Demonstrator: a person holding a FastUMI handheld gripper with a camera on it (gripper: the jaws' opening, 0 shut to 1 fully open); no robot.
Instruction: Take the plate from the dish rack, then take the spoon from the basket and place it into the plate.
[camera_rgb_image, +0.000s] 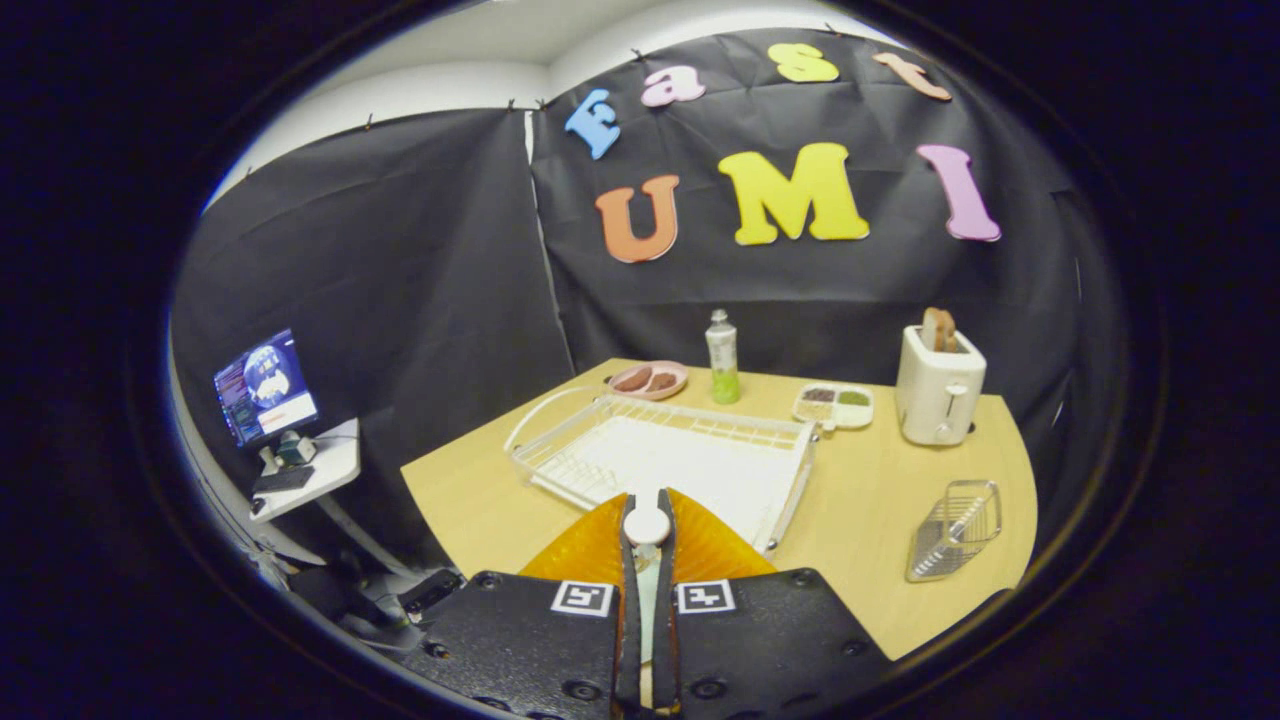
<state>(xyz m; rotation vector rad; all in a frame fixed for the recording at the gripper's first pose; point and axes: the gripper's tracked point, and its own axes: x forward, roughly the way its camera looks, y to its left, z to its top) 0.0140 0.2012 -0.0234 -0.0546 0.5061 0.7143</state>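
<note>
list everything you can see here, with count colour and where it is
spoon: 1, white, end pinched between the fingers
plate: 1, orange, under the fingers, near end of rack
dish rack: 1, white, table middle, beyond the fingers
wire basket: 1, silver, table, right of rack
toaster: 1, white, toast in slot, beyond basket
divided tray: 1, white, left of toaster
bottle: 1, green liquid, behind rack
pink dish: 1, left of bottle
table: 1, light wood
monitor: 1, side stand, left of table
gripper: 1, shut on spoon
</note>
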